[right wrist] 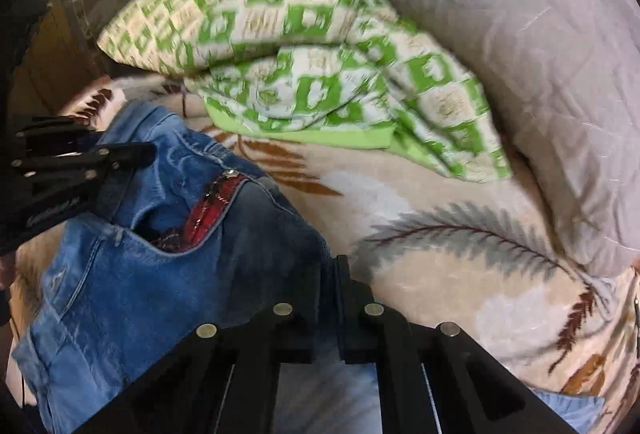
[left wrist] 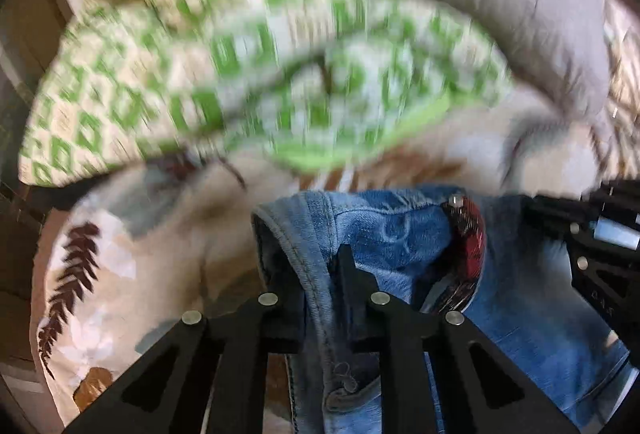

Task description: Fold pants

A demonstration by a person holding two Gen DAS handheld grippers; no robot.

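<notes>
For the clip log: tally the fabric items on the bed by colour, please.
Blue jeans: 1
Green-and-cream checked blanket: 1
Grey quilt: 1
Beige leaf-print bedspread: 1
Total: 4

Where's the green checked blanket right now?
The green checked blanket lies bunched at the far side, beyond the jeans, against the grey pillow on its right.
</notes>
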